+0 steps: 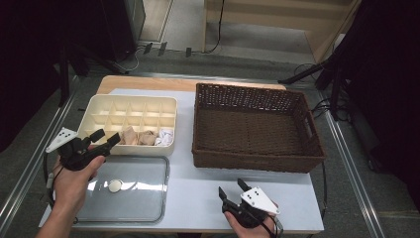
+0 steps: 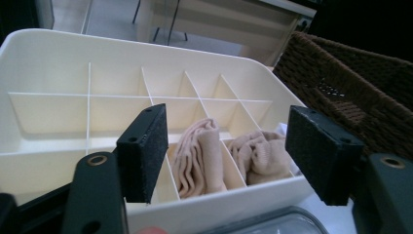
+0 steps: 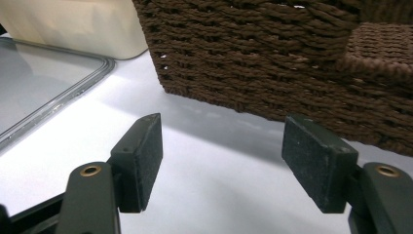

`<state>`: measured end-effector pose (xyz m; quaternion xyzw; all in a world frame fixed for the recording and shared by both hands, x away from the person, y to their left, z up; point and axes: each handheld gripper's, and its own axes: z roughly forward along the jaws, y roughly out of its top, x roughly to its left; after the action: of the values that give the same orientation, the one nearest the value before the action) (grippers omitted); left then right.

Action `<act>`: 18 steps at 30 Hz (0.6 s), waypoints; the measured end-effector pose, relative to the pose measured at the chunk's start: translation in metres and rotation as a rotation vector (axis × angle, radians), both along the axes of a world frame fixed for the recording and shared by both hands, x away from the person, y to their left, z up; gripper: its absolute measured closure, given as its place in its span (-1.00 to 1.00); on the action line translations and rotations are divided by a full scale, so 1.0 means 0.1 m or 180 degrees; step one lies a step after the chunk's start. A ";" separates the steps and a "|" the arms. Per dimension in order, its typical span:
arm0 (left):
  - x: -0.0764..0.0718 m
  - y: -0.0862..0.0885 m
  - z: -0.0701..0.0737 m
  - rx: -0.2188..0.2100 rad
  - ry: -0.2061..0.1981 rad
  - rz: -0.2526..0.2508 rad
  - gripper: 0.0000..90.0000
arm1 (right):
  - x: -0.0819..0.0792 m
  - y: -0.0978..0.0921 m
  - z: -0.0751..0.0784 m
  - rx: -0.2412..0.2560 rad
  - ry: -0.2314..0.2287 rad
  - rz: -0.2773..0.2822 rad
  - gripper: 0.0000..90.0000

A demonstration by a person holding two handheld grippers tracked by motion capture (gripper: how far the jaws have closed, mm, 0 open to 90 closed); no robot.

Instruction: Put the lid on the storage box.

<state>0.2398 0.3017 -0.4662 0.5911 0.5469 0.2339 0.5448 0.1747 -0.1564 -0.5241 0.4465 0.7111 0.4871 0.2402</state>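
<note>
A cream divided organiser box (image 1: pixel 99 107) (image 2: pixel 58 53) sits on the table at the left. Its front row holds two beige rolled socks (image 1: pixel 138 137) (image 2: pixel 200 158) and a white patterned one (image 1: pixel 164 137). My left gripper (image 1: pixel 105 139) (image 2: pixel 226 153) hovers open at the box's front left edge, nothing between its jaws. A dark brown wicker basket (image 1: pixel 257 161) (image 3: pixel 272 68) stands empty to the right. My right gripper (image 1: pixel 233 190) (image 3: pixel 221 168) is open low over the white table in front of the basket.
A clear plastic lid (image 1: pixel 130 196) (image 3: pixel 44 92) with a round knob lies flat in front of the organiser box. White tabletop (image 1: pixel 198 193) stretches between the lid and my right gripper. Beyond the table are the floor, cables and dark stands.
</note>
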 end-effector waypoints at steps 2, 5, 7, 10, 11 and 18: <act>-0.08 0.02 0.01 -0.0028 -0.0042 -0.0004 -0.36 | 0.01 0.03 0.01 -0.0019 -0.0010 -0.0007 -0.34; -0.18 0.03 0.02 -0.0023 -0.0078 0.0020 -0.48 | 0.01 0.07 0.02 -0.0044 -0.0017 0.0003 -0.38; -0.24 0.04 0.04 -0.0020 -0.0105 0.0023 -0.54 | 0.01 0.10 0.03 -0.0045 -0.0008 0.0008 -0.38; -0.32 0.05 0.03 0.0020 -0.0083 0.0010 -0.62 | 0.00 0.15 0.05 -0.0017 0.0014 0.0051 -0.39; -0.35 0.05 0.02 0.0049 -0.0063 -0.0001 -0.63 | 0.01 0.16 0.05 -0.0018 0.0004 0.0063 -0.39; -0.47 0.08 -0.13 0.0137 0.0052 -0.0033 -0.66 | 0.04 0.37 0.04 -0.0031 0.0068 0.0164 -0.38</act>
<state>0.1925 0.3101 -0.4790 0.6074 0.5431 0.2380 0.5287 0.1783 -0.1193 -0.5204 0.4321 0.7272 0.4849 0.2221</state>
